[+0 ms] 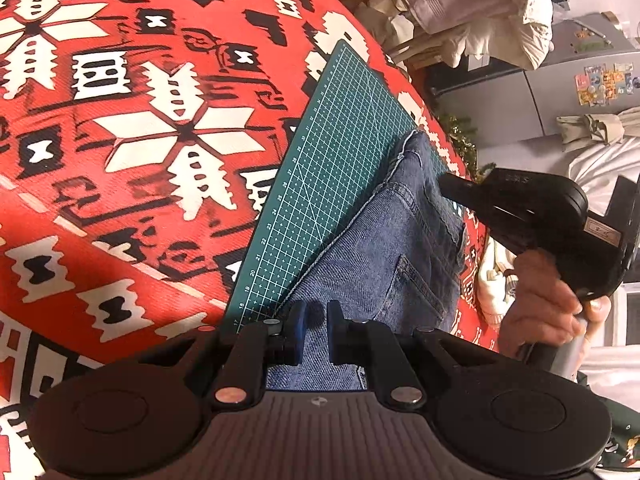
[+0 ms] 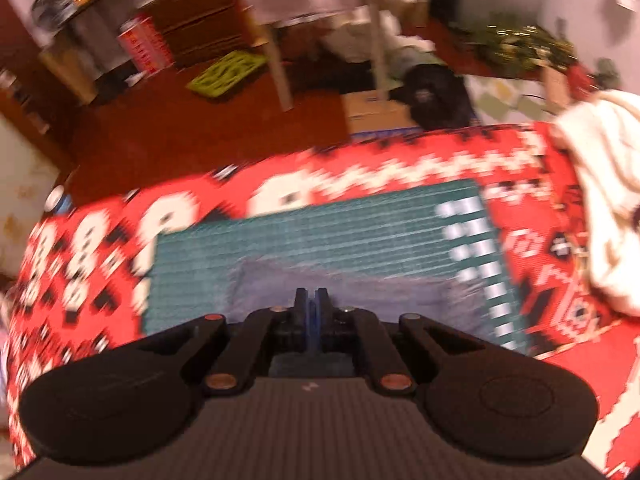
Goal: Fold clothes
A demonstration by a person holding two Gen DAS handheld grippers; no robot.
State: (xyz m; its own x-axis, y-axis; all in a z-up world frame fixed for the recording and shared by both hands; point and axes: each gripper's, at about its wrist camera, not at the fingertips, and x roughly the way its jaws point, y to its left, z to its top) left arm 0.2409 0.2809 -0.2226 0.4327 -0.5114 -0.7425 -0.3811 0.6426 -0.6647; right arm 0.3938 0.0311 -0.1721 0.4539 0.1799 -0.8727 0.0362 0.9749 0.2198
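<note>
Denim, blue and thick, makes up the jeans (image 1: 384, 248); they lie on a green mat (image 1: 320, 168) that rests on the red patterned cloth (image 1: 120, 140) over the surface; the fabric looks heavy for clothing, limp yet with stiff double-stitched seams and a back pocket, so it should drape and hold a crease rather than slide; the hem, a side seam or the waistband would give the firmest bite, since a single flat layer in the middle is hard to pinch.

The left claw (image 1: 314, 330) stands slightly spread, its blue pads low over the near part of the jeans, cloth showing in the gap between them; whether the pads touch the denim I cannot tell.

The right claw (image 2: 311, 312) is pressed together with only a sliver between the pads, and I see no cloth caught there; its own view is blurred, and the jeans (image 2: 360, 284) lie just ahead of and beneath the tips; in the left view it (image 1: 450, 184) points at the far right edge of the jeans, held by a hand (image 1: 548, 304).

The jeans look laid in a long narrow strip, which fits a fold part-made as well as one being smoothed at the end.
</note>
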